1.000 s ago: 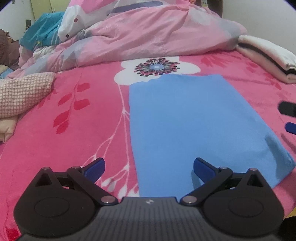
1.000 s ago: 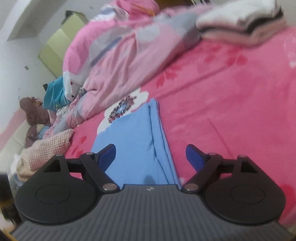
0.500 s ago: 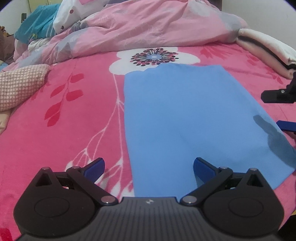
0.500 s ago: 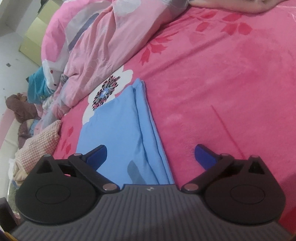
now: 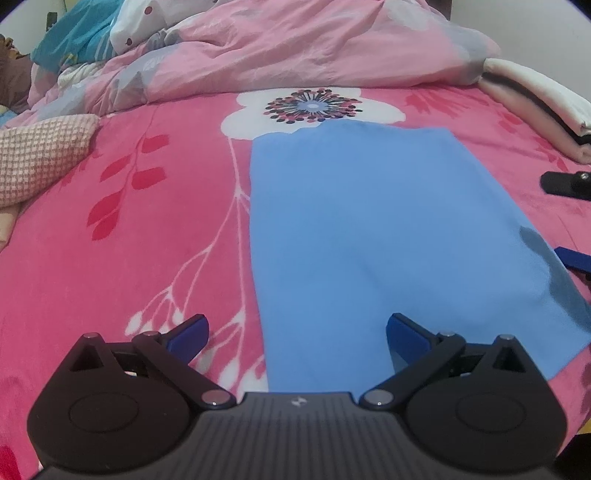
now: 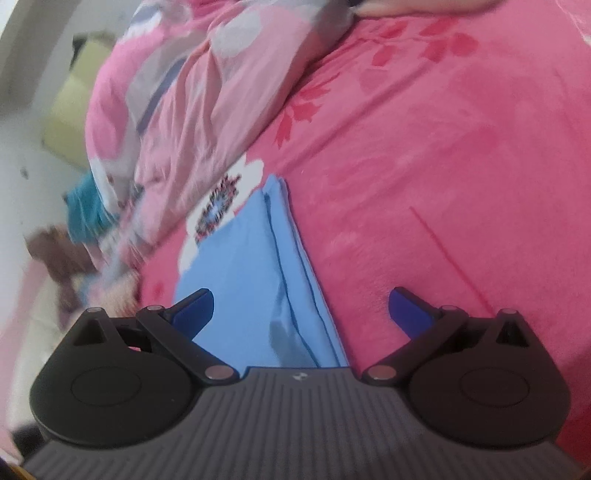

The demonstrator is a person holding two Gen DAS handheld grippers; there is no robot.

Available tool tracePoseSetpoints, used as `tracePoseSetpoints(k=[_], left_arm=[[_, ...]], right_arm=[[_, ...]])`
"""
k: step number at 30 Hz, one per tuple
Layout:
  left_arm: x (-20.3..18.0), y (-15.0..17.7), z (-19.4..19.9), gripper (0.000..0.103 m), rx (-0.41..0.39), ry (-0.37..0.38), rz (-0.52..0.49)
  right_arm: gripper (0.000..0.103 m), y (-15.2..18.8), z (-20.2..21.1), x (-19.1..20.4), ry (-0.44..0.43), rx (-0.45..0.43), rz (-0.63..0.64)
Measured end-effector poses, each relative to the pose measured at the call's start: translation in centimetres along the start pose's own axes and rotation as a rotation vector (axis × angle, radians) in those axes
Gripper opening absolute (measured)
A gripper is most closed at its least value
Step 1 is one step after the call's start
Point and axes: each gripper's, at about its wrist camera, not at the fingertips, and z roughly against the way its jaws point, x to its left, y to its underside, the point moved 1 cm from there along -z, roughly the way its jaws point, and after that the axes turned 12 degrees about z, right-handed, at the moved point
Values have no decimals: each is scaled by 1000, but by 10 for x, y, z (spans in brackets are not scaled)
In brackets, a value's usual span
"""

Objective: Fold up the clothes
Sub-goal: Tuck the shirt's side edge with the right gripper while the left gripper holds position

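A light blue garment (image 5: 373, 229) lies flat as a long folded rectangle on the pink floral bed cover (image 5: 140, 229). My left gripper (image 5: 297, 332) is open over the garment's near left corner, with one finger over the cover and one over the cloth. The right wrist view shows the same blue garment (image 6: 251, 273) from its right side, where its stacked layered edges show. My right gripper (image 6: 301, 308) hangs open above that near right edge. At the right border of the left wrist view, parts of the right gripper (image 5: 569, 221) cast a shadow on the cloth.
A bunched pink quilt (image 5: 295, 48) fills the back of the bed. A folded stack of cream and dark clothes (image 5: 535, 99) lies at the far right. A pink checked item (image 5: 40, 155) sits at the left, with teal fabric (image 5: 74, 29) behind it.
Both grippers have come lower and closer to the blue garment's near edge. The right gripper has tipped down toward the garment's right side. Both stay open.
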Motion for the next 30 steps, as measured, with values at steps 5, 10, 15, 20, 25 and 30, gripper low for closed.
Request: tracePoseSetpoints(k=[5, 10, 15, 20, 25, 30], left_arm=[[1, 0, -3, 103, -5, 13, 2], [17, 0, -9, 103, -1, 107, 42], [29, -5, -7, 103, -31, 171, 69], [41, -13, -11, 103, -21, 281, 108], [52, -21, -15, 98, 1, 328, 149], [64, -25, -14, 78, 18, 399, 172]], right_arm=[[102, 0, 0, -1, -17, 6, 18], [102, 4, 3, -2, -37, -15, 52], [102, 9, 5, -2, -57, -36, 85], [102, 13, 5, 2, -54, -41, 153], [102, 16, 5, 4, -60, -39, 213], [102, 19, 5, 5, -68, -39, 265]])
